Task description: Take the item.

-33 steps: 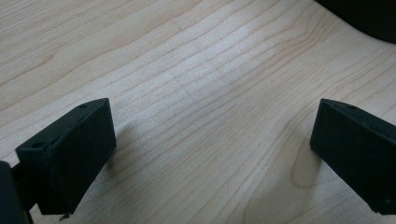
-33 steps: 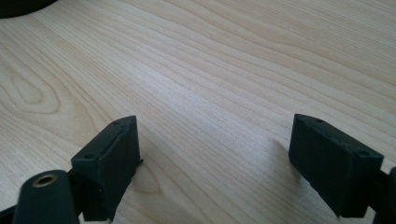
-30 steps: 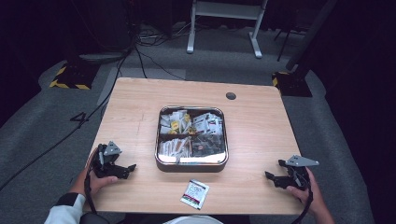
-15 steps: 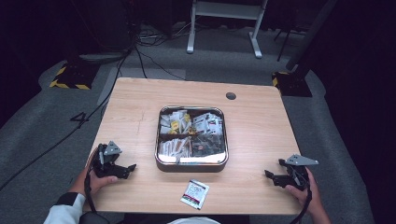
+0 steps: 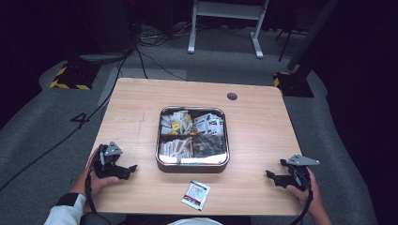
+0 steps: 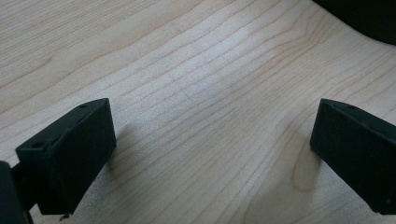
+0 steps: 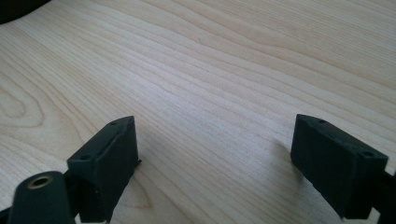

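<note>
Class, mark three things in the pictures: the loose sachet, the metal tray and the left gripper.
loose sachet [image 5: 196,194], high view, middle of its white face.
metal tray [image 5: 192,168], high view, near rim.
left gripper [image 6: 210,154], left gripper view, midway between its open fingertips.

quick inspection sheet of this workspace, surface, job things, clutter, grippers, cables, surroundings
surface: light wooden table, round grommet hole near the far edge
job's things: square metal tin at the table's middle, divided into compartments and filled with small packets; one loose sachet flat on the table in front of it, apart from the tin
clutter: nothing seen
grippers: left gripper and right gripper both low over bare wood at the near corners, jaws wide apart, holding nothing
cables: floor cables beyond the far left corner; a cable trails from each gripper
surroundings: grey carpet, white stand frame behind, dark room
</note>
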`<state>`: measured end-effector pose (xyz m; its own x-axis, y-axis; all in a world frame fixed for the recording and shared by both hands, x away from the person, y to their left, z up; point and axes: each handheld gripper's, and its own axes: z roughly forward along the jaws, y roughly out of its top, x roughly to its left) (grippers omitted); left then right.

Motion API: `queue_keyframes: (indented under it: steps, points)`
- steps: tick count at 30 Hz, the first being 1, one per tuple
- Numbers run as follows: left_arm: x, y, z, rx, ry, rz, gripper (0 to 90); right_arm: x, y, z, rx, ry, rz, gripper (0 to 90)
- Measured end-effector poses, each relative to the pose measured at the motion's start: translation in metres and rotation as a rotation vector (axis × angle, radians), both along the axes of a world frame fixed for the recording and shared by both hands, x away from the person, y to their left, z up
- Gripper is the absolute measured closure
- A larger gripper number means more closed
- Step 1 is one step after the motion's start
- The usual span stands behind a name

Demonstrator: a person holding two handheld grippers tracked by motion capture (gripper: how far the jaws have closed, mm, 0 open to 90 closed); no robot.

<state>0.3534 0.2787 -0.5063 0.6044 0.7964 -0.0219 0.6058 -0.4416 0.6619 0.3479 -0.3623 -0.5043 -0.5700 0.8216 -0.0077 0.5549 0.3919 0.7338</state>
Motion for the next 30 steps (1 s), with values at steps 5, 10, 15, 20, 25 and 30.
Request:
queue_keyframes:
  steps: [5,10,15,20,25,30]
  points:
    - [0.0002,-0.0001,0.0001,0.001,0.001,0.000,0.4,0.0007,0.0001,-0.0001,0.000,0.000,0.000,15.3]
    - [0.0005,-0.0001,0.0002,0.004,-0.001,-0.002,0.5,0.0008,0.0000,-0.0001,0.000,0.000,0.000,15.2]
    - [0.0006,-0.0002,0.0001,0.003,-0.001,0.000,0.5,0.0010,0.0000,-0.0001,0.000,0.000,0.002,15.2]
    - [0.0008,-0.0004,-0.0001,-0.001,-0.001,0.004,0.5,0.0012,-0.0001,-0.0001,0.000,0.000,0.002,15.2]
    - [0.0008,-0.0002,0.0000,-0.001,0.000,0.012,0.5,0.0011,0.0000,-0.0001,0.000,0.000,0.002,15.2]
    - [0.0011,0.0000,-0.0001,-0.001,-0.002,0.017,0.4,0.0012,-0.0001,-0.0001,0.000,-0.001,0.002,15.2]
